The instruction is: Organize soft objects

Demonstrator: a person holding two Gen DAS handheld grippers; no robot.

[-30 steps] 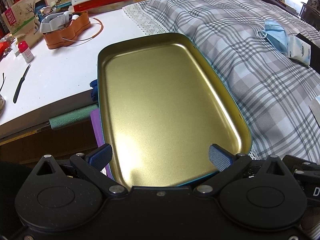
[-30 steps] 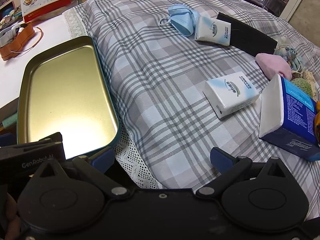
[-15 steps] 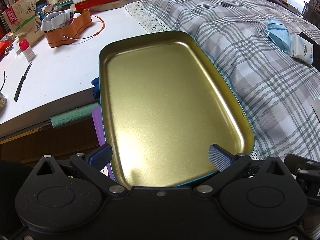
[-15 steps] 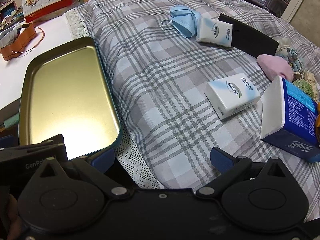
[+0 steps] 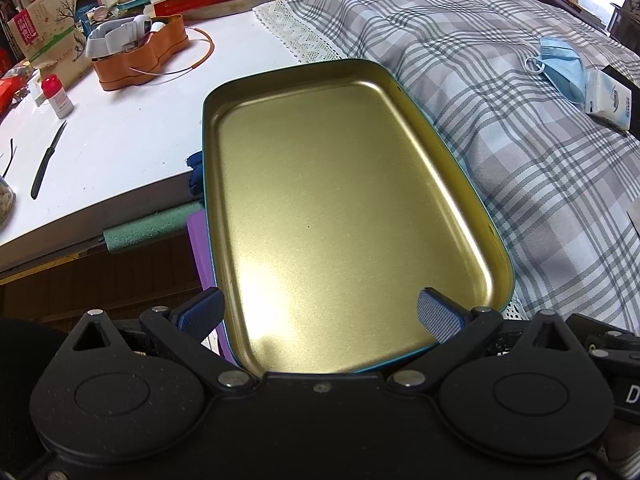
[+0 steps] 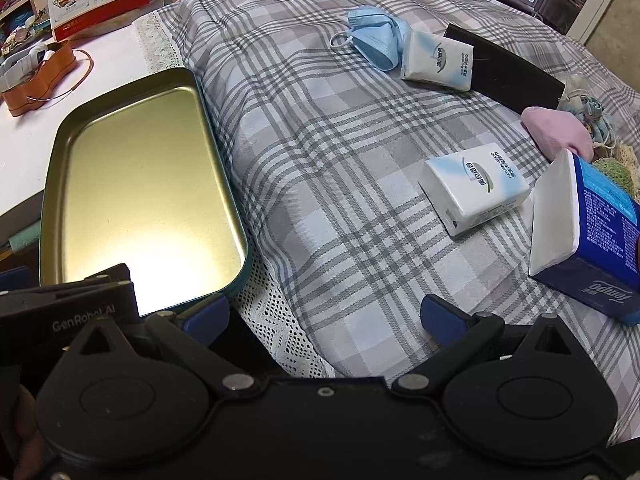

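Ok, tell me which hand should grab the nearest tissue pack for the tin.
Right. Its open tongs look across the plaid blanket toward the tissue pack, with nothing between. The left tongs, also open, sit at the empty tin.

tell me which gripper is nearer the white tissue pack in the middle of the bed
Right. The right gripper hangs open over the bedspread with the tissue pack just ahead to its right; the left gripper is over the tin tray, farther left.
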